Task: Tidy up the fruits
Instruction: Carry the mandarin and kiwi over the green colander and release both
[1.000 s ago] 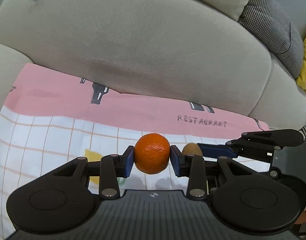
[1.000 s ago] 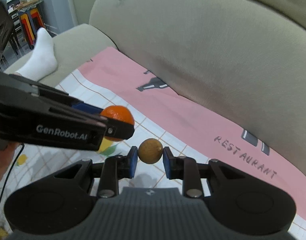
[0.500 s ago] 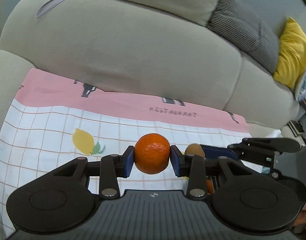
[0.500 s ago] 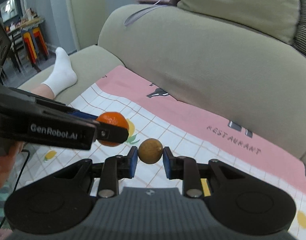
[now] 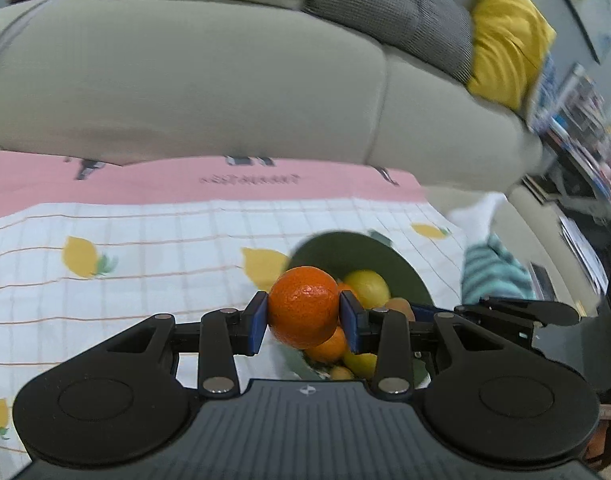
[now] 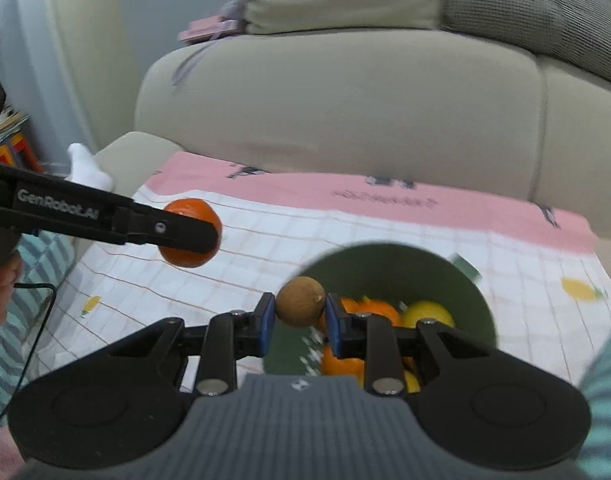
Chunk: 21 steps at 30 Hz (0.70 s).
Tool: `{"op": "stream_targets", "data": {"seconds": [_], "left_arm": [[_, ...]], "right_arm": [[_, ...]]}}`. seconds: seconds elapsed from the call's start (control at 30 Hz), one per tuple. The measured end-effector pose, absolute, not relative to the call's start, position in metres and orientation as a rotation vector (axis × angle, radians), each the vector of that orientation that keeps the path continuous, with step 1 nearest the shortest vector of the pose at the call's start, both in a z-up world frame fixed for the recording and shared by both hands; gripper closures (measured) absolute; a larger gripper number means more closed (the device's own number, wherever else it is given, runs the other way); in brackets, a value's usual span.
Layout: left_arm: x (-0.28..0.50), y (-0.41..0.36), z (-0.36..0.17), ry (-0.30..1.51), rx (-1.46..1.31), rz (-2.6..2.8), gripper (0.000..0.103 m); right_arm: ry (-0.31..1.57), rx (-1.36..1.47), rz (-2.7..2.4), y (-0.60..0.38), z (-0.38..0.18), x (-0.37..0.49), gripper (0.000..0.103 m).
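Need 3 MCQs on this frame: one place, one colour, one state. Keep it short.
1. Where is the green bowl?
A. on the checked cloth
B. on the sofa backrest
C. on the floor

2. What colour is the fruit in the left gripper?
A. yellow
B. orange
C. brown

3. How is the right gripper?
A. wide open and empty
B. shut on a cushion
C. shut on the small brown fruit

Key: 1 A, the bowl sits on the lemon-print cloth; 2 B, the orange is clamped between the blue pads; 3 C, both pads press the brown fruit.

Fruit fills the green bowl (image 6: 445, 276); cloth (image 5: 145, 248) beside lies clear.
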State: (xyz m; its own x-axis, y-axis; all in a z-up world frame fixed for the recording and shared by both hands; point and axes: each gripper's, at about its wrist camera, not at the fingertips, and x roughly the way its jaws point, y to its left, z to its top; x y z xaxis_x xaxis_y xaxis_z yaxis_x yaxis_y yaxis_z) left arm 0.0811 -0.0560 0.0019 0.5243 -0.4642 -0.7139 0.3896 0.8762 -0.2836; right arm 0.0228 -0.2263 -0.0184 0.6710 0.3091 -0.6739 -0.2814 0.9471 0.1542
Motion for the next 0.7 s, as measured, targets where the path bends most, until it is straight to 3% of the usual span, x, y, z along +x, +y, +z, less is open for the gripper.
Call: {"op": "stream_targets", "data": {"seconds": [0.7], "left_arm": [[0.088,-0.145,-0.067,1.051,0.287,-0.652,0.06]], "right_arm": [[0.798,0.077,0.21,-0.286,-0.073,0.018,0.079]]}}
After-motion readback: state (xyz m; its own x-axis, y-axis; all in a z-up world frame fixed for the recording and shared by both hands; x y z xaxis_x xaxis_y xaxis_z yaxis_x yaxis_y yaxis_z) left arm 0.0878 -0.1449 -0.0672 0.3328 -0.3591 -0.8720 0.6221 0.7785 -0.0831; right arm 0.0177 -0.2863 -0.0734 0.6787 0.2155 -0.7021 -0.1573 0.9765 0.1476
